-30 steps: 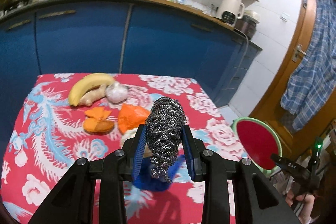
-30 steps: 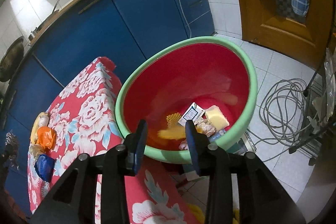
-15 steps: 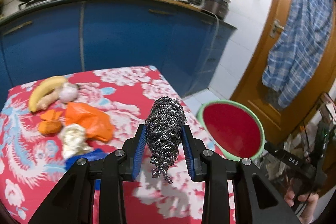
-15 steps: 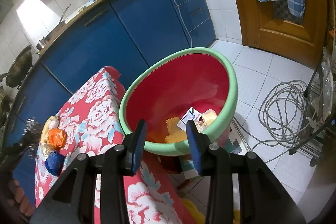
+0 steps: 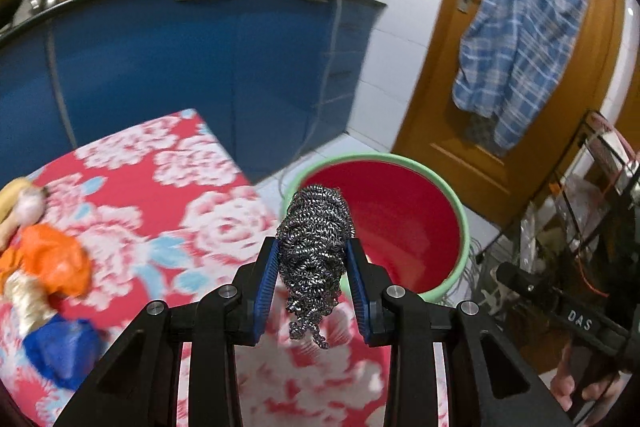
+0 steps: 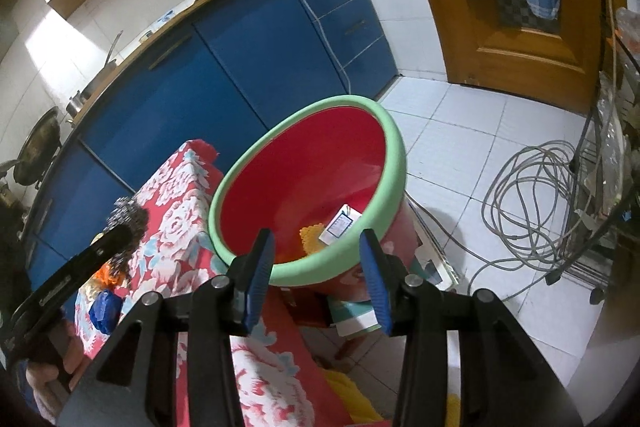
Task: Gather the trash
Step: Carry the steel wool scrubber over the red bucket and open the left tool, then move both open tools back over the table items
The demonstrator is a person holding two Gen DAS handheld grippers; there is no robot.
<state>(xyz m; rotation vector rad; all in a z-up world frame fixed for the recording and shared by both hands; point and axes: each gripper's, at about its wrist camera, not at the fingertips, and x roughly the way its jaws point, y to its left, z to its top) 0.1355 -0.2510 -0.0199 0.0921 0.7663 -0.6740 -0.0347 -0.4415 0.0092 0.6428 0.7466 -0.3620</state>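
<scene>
Now left tongs (image 5: pixel 314 267) pinch a steel wool scrubber (image 5: pixel 315 247), long axis upright, loose tail hanging down, above the counter's (image 5: pixel 168 195) right edge, just before the red basin (image 5: pixel 404 223). Orange bag (image 5: pixel 56 263), blue wrapper (image 5: pixel 64 351) lie near the left edge. Right tongs (image 6: pixel 316 267), tilted down at the basin rim, empty, jaws just been spreading. White packet (image 6: pixel 340 225) inside basin.
</scene>
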